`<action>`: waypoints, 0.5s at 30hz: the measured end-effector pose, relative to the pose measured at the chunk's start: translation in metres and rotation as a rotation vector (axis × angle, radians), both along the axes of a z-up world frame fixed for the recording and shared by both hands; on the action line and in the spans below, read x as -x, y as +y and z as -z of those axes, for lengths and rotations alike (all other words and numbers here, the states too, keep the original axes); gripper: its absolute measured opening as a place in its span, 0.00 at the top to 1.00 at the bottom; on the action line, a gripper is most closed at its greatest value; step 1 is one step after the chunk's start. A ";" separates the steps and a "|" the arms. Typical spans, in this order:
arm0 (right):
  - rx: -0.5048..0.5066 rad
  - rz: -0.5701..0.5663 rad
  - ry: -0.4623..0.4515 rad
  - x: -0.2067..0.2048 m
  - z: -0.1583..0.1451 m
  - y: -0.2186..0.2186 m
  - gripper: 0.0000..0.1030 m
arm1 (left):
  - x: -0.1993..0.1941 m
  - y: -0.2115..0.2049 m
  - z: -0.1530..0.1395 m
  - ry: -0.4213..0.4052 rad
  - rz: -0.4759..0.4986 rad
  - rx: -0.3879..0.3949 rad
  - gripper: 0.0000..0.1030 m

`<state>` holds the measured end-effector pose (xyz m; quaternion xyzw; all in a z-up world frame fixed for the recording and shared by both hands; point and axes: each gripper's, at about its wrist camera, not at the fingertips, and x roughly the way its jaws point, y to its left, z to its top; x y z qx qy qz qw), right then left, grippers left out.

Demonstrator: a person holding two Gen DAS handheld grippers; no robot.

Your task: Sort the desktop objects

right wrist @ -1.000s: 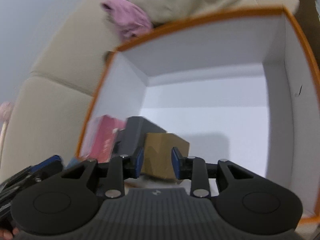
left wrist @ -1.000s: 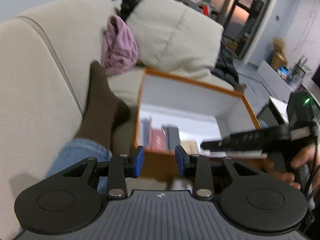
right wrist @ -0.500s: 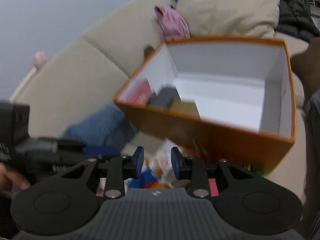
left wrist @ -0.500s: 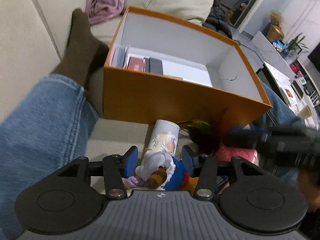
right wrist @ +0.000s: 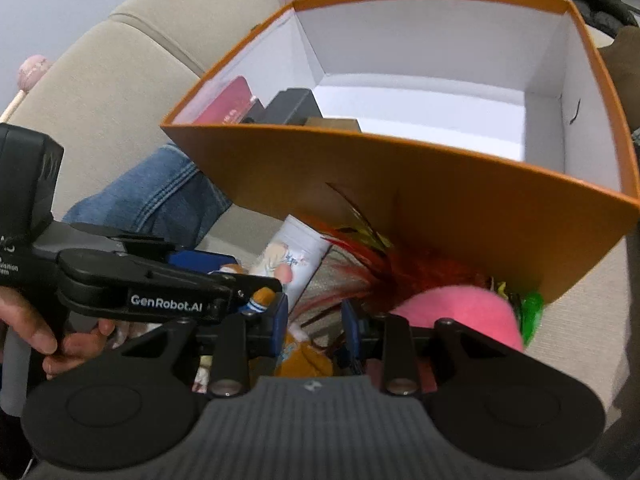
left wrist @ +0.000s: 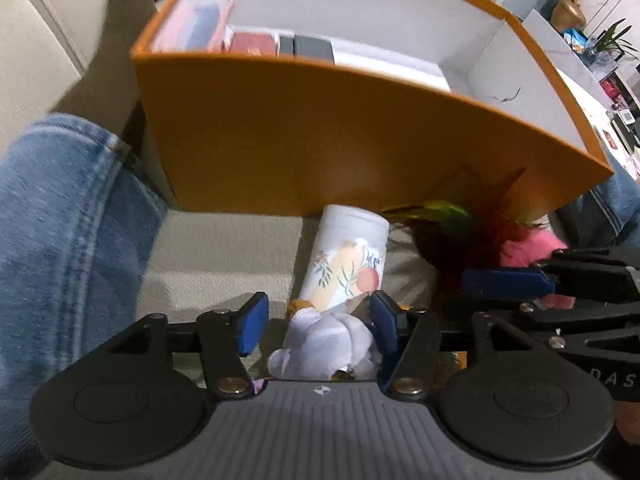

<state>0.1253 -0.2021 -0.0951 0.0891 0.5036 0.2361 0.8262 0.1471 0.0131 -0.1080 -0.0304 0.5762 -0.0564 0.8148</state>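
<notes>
Left gripper (left wrist: 316,322) jaws opening around the white doll (left wrist: 328,344) lying beside the can (left wrist: 346,260) before the box (left wrist: 320,152), right gripper (right wrist: 314,326) part-spread, seemingly empty; crowded, so risk: grippers collide or pads snag feathers (left wrist: 472,220).

Box (left wrist: 360,152) on sofa (left wrist: 224,248); bottle (left wrist: 348,260) lying before it, feathers (left wrist: 472,220) right of bottle.
</notes>
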 end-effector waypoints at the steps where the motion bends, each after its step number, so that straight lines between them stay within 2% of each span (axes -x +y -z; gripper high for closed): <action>1: -0.002 0.001 0.006 -0.002 0.002 0.000 0.68 | 0.000 0.000 0.003 0.011 0.000 0.013 0.34; 4: 0.000 0.006 0.019 -0.006 0.008 0.000 0.68 | -0.001 -0.002 0.007 0.017 0.015 0.006 0.36; 5: -0.002 0.007 0.022 -0.007 0.010 0.000 0.69 | -0.001 -0.002 0.007 0.015 0.016 0.010 0.42; 6: -0.003 0.008 0.022 -0.008 0.011 0.000 0.69 | 0.001 -0.001 0.006 0.013 0.018 0.023 0.44; 11: -0.009 0.011 0.014 -0.008 0.012 -0.002 0.69 | 0.013 -0.004 -0.003 -0.026 0.017 0.011 0.46; 15: -0.030 0.015 0.011 -0.005 0.008 -0.005 0.69 | 0.026 -0.003 -0.023 -0.087 0.008 0.018 0.47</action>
